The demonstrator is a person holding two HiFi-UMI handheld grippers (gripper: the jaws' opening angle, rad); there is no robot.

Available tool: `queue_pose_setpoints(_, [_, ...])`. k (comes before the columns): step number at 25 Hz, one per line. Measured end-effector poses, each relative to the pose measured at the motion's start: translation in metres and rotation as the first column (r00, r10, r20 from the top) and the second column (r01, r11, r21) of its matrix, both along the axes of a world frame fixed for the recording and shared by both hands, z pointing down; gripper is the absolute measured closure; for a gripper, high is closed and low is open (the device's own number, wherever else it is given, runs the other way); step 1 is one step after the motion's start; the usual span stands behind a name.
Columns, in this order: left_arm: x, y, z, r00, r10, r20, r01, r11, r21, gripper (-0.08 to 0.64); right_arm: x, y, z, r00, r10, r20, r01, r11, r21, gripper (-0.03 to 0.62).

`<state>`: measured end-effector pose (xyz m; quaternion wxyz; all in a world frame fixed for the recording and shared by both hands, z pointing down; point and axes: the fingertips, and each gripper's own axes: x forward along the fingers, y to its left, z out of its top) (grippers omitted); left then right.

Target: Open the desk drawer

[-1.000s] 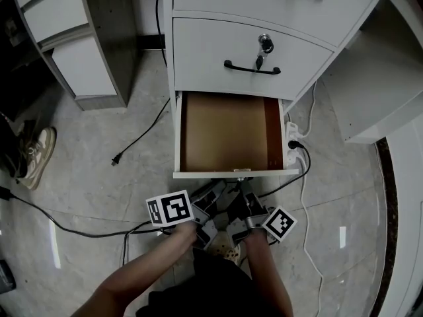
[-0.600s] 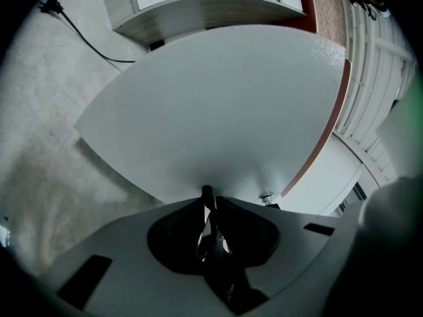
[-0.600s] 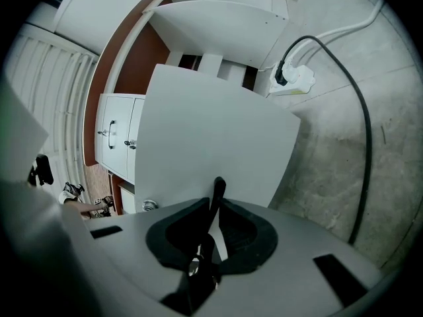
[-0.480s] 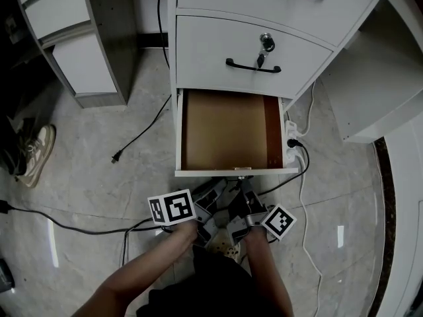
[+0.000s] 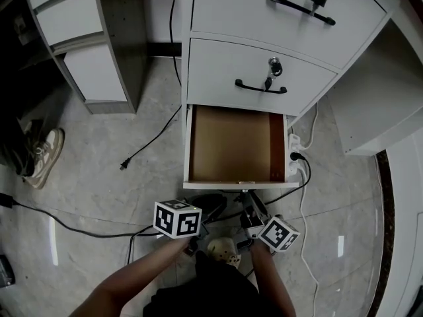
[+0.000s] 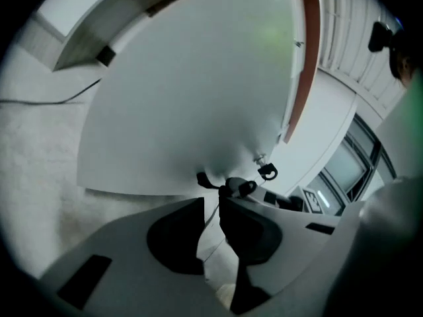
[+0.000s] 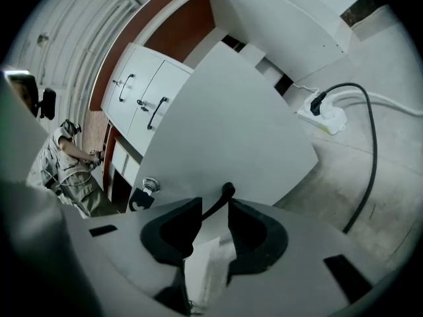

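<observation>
"What has changed since a second ago?"

"The white bottom drawer with the brown wooden floor [image 5: 228, 144] stays pulled out of the white pedestal [image 5: 264, 18]. Both grippers have rolled just in front of it."

"And the jaws?"

"The left hand-held gripper [image 6: 211, 205] is opening, with the drawer's slim black handle [image 6: 213, 181] at its tips. The right hand-held gripper [image 7: 215, 209] is opening too, and the handle runs between its parted pads."

"Any writing?"

"Black-and-white square patterns on the marker cubes [image 5: 177, 218]."

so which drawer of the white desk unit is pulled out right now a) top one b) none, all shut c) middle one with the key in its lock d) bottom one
d: the bottom drawer stands out toward the person with its brown inside showing, while the middle drawer and top drawer sit flush and closed.
</observation>
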<state>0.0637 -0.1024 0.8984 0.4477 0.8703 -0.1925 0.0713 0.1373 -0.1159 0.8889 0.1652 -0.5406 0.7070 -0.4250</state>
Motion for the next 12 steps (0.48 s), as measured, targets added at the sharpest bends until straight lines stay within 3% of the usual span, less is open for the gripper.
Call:
queue_pose_setpoints(3, [-0.016, 0.015, 0.004, 0.991, 0.075, 0.110, -0.086, 0.991, 0.098, 0.493, -0.004, 0.016, 0.000, 0.983, -0.093, -0.158, 0.087, 0.995, -0.042, 0.482])
queue_pose_setpoints(6, [-0.035, 0.026, -0.003, 0.982, 0.106, 0.159, -0.129, 0.982, 0.139, 0.548, -0.011, 0.037, -0.013, 0.928, -0.182, -0.325, 0.172, 0.983, -0.057, 0.509])
queue_pose_setpoints(8, [-0.047, 0.027, -0.014, 0.980, 0.114, 0.162, -0.139, 0.979, 0.152, 0.549, -0.018, 0.038, -0.032, 0.916, -0.208, -0.344, 0.211, 0.977, -0.027, 0.563])
queue_pose_setpoints(12, [-0.058, 0.023, -0.046, 0.982, 0.124, 0.142, -0.151, 0.967, 0.204, 0.549, -0.033, 0.024, -0.074, 0.883, -0.280, -0.375, 0.318, 0.947, 0.039, 0.575])
